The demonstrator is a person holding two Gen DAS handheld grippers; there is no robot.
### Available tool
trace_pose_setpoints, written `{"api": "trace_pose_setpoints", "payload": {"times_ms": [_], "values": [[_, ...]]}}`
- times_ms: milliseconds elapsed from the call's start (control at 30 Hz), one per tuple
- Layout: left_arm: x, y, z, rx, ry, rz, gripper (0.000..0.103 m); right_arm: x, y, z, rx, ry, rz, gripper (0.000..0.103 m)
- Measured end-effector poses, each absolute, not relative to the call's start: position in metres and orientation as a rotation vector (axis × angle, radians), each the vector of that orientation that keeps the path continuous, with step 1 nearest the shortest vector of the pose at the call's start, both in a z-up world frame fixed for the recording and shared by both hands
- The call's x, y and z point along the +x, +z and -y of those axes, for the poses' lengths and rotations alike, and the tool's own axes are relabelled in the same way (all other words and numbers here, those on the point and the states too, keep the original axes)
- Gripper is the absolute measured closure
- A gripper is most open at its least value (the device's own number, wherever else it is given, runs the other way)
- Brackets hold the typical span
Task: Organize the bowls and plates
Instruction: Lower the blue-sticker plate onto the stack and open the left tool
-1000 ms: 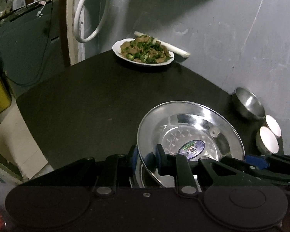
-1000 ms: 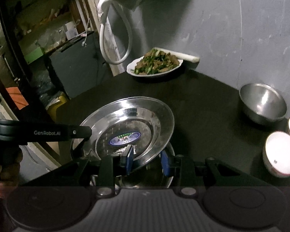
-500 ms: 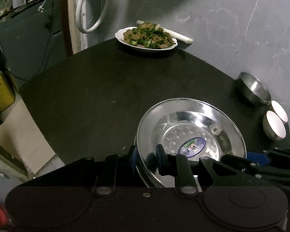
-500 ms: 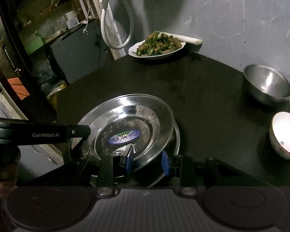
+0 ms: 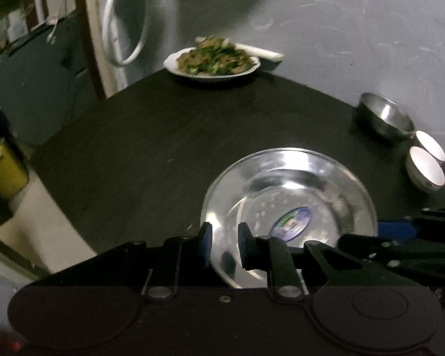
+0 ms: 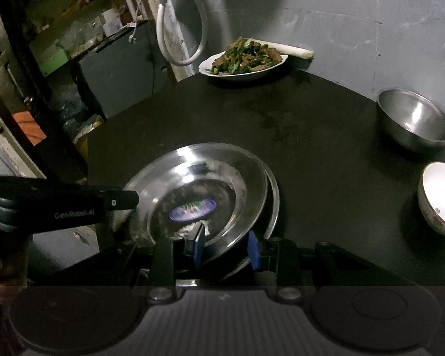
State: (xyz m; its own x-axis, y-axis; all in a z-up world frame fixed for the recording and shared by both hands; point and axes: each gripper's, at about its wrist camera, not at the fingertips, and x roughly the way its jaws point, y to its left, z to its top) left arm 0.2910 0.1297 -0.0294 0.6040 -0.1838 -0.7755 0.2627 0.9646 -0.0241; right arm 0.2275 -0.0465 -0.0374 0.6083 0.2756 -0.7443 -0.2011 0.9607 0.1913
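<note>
A large steel plate (image 5: 287,195) with a blue sticker sits at the near edge of the round black table (image 5: 151,148). In the right wrist view the plate (image 6: 198,187) is tilted over a second steel plate (image 6: 274,198) beneath it. My left gripper (image 5: 225,244) has its jaws around the plate's near rim, a gap showing. My right gripper (image 6: 225,247) is open, its fingers on either side of the rim. A steel bowl (image 6: 415,121) and two white bowls (image 6: 440,198) stand at the right.
A white plate of cooked greens and meat (image 5: 213,62) stands at the table's far edge by the grey wall. A white hose (image 6: 181,29) hangs on the wall. A dark cabinet (image 6: 115,68) and clutter lie beyond the table's left edge.
Both grippers with the steel plate drew back a little; the food plate and bowls look farther away. My left gripper's jaws have parted slightly at the rim.
</note>
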Motion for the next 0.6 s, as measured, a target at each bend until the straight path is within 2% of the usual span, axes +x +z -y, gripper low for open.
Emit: {"api": "trace_pose_setpoints", "payload": {"times_ms": [367,467,600], "values": [[0.2959,-0.0335,-0.1215,0.099,-0.265,-0.904,0.082,0.2279,-0.0392,0.045,0.07,0.28,-0.876,0.067],[0.297,-0.0322,-0.1208,0.098,-0.265,-0.902,0.076,0.2262,-0.039,0.0459,0.067,0.278,-0.876,0.066],[0.2965,-0.0309,-0.1198,0.095,-0.264,-0.898,0.073,0.2248,-0.038,0.0464,0.048,0.275,-0.874,0.053]]}}
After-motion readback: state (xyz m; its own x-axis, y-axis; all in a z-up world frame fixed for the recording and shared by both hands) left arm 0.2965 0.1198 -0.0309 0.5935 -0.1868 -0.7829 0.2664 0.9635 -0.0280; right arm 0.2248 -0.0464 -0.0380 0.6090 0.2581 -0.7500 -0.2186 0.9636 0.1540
